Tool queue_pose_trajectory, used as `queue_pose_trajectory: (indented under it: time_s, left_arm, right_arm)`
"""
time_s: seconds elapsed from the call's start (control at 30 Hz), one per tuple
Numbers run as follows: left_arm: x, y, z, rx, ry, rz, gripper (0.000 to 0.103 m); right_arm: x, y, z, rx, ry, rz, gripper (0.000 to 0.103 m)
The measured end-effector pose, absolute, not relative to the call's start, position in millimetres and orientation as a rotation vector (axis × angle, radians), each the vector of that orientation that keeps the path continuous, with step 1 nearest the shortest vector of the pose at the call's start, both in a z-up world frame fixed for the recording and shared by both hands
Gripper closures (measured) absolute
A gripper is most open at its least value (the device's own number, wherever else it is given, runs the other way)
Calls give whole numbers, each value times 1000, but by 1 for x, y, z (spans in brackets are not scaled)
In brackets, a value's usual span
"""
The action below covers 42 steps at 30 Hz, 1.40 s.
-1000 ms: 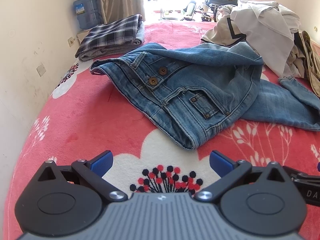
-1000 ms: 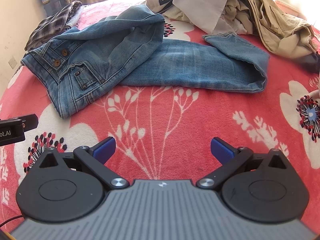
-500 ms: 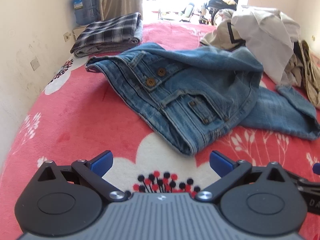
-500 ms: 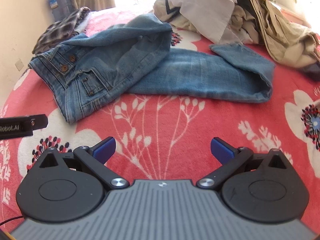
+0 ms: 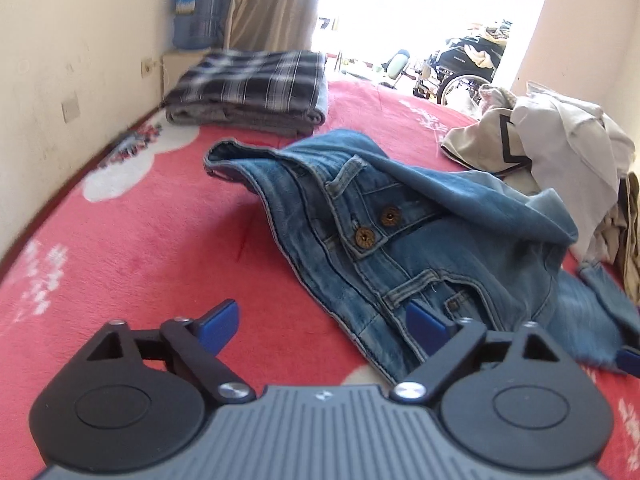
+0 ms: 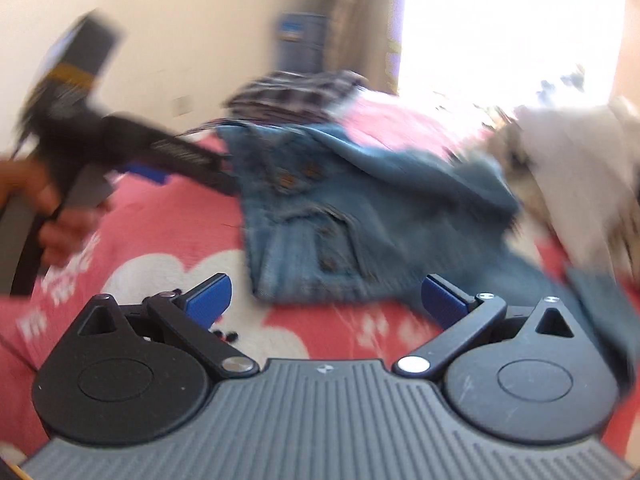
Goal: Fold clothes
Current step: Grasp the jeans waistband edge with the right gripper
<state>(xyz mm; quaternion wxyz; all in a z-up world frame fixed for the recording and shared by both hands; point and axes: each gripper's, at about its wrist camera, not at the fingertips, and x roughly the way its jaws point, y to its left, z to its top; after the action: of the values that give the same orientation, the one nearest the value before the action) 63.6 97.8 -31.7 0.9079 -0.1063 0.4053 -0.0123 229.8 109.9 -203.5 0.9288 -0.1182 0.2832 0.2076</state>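
Observation:
Crumpled blue jeans (image 5: 420, 248) lie on the red flowered bedspread (image 5: 152, 248), waistband toward me, two brass buttons showing. My left gripper (image 5: 322, 326) is open low over the bed; its right pad (image 5: 426, 328) sits at the jeans' near waistband edge, the left pad over bare blanket. In the blurred right wrist view the jeans (image 6: 360, 216) lie just ahead of my open right gripper (image 6: 326, 300), nothing between its pads. The left gripper's body (image 6: 120, 144), held by a hand (image 6: 60, 216), reaches toward the waistband from the left.
A folded plaid stack (image 5: 248, 88) rests at the bed's far left by the wall. A heap of white and beige clothes (image 5: 560, 152) lies at the right. A water jug (image 5: 196, 16) and curtain stand behind; a wheelchair (image 5: 460, 76) is in the bright doorway.
Both grippers have dropped low and moved forward to the jeans' waistband. The right gripper swung left from the leg toward the waist end, blurring its view. Both stay open.

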Motion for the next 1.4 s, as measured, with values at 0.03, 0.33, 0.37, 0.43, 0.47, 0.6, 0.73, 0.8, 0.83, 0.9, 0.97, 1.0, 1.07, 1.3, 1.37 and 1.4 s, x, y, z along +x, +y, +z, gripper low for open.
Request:
queue_pose_trajectory:
  time_s: [0.03,0.33,0.37,0.43,0.47,0.6,0.73,0.8,0.83,0.9,0.97,1.0,1.07,1.3,1.37,1.4]
  left_arm:
    - [65,99,-34,-245,852,-43,20]
    - [47,82,-67,-302,965,-224,36]
    - [44,79,-70,-292,973,-242,37]
    - [40,72,-74,-263,988,-273,37]
    - [38,69,-75,-253,994,-286,37]
    - [32,60,-78,-242,1012,-334,37]
    - [29,54,-78,-228,1010,-343,37]
    - [28,55,-78,-236,1009,-344,37]
    - [27,56,-78,-242,1009,-344,37]
    - [26,58,-79,-248,1009,-340,37]
    - [26,60,-78,-252,1010,-328,38]
    - [25,62,-77,-254,1009,-322,38]
    - [22,67,-72,-260,996,-302,38]
    - [15,105,-56,-351,933,-177,37]
    - [13,116,-52,-367,913,-134,36]
    - [12,121,-50,-374,903,-117,35]
  right_arm:
    - [236,113,-204,-265,582,446,1]
    - [293,63,-228,289,882,444,9]
    - [300,54,-233,387,922,426,14]
    - [310,40,-247,571,970,403,23]
    - [314,36,-255,652,985,396,28]
    - [330,30,-285,896,1046,369,44]
    - [338,30,-303,1043,1033,362,52]
    - [337,32,-304,1087,1025,378,55]
    - [337,34,-306,1108,1028,386,57]
    - [337,37,-308,1149,1034,401,61]
    - [338,40,-311,1184,1039,415,66]
    - [338,42,-313,1186,1038,417,74]
    - [336,41,-312,1196,1037,419,87]
    - [324,28,-286,1189,982,503,93]
    - [318,23,-273,1166,970,532,94]
    - [314,20,-267,1154,966,546,94]
